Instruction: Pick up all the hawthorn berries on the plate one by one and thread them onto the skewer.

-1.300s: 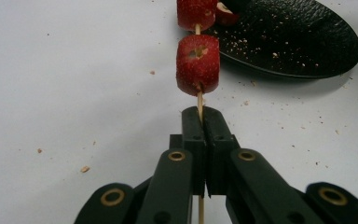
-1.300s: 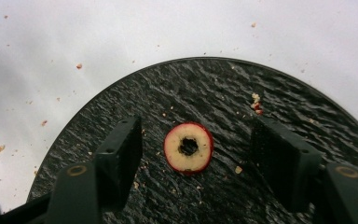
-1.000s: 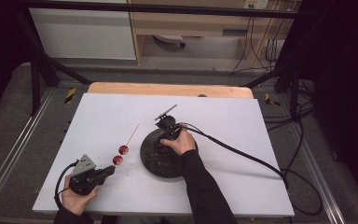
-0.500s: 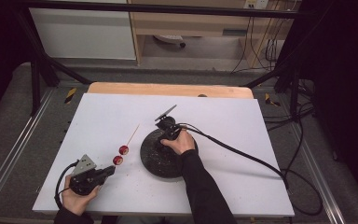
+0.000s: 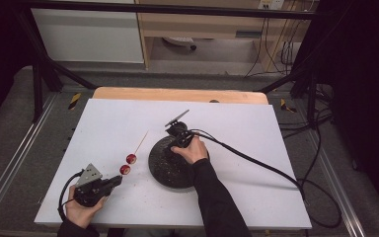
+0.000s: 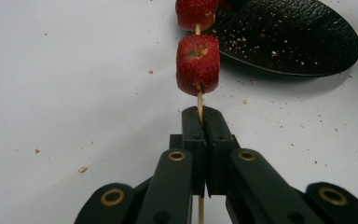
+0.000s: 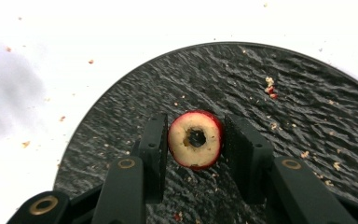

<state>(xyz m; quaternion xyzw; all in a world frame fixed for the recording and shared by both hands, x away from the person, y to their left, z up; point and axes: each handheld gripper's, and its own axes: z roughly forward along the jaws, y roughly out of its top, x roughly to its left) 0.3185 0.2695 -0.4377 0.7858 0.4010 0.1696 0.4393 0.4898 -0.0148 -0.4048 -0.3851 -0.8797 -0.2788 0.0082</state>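
My left gripper (image 6: 199,122) had its jaws clamped tight on the thin wooden skewer (image 6: 199,99), which ran toward 1 o'clock across the white table (image 5: 256,128) with two red fruit pieces (image 6: 197,63) threaded on. My right gripper (image 7: 195,142) had just been closing its jaws on a cored red-skinned fruit slice (image 7: 195,139) on the round black textured plate (image 7: 279,121); the pads sat against its sides. The slice's hole faced up, so it lay at 3 o'clock from the skewer's free tip.
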